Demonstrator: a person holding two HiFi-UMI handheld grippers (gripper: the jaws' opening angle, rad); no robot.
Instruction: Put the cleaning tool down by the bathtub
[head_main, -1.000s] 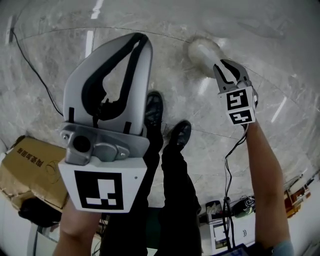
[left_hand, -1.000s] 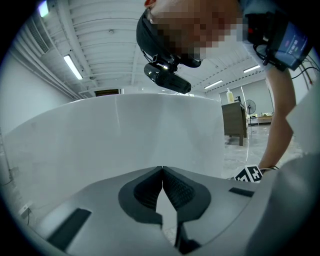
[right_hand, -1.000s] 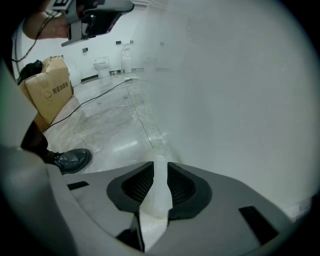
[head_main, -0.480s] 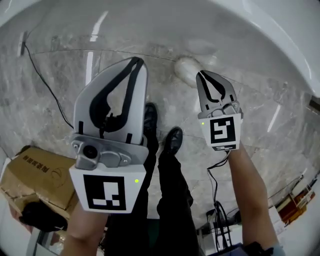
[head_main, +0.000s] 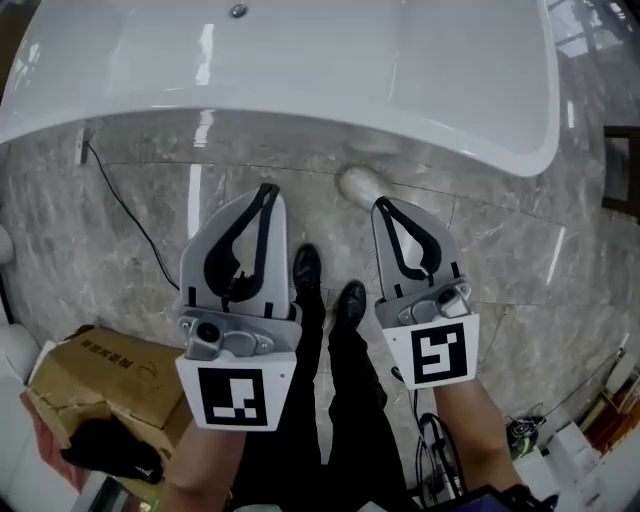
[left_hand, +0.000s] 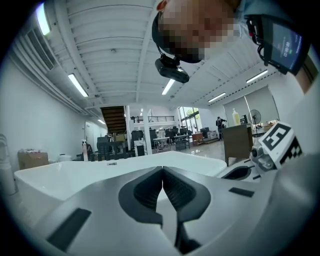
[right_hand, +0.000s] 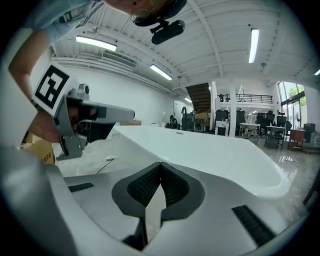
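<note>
Cleaning tool (head_main: 357, 184): a pale, rounded lump lying on the floor just beside the tub's outer wall. Neither gripper holds it, so the put-down looks done.
Bathtub (head_main: 300, 70): white, and it now fills the top of the head view, where a second ago only floor showed. Its ends are cut off by the frame.
Floor (head_main: 520, 250): glossy grey marble. Its glare and pale colour swallow the tool's outline.
Cardboard box (head_main: 100, 370): at lower left, partly cut off and well apart from the tool.
Left gripper (head_main: 266, 190): jaws together on nothing, held out in front of the person as before.
Right gripper (head_main: 383, 205): a second ago it was reaching down at the tool with its jaws spread. Now it is drawn back level with the left one, jaws closed and empty, with its tip near the tool but apart from it.
Hard to tell: what kind of tool it is, and whether it touches the tub or only lies beside it. Neither gripper view shows it.
</note>
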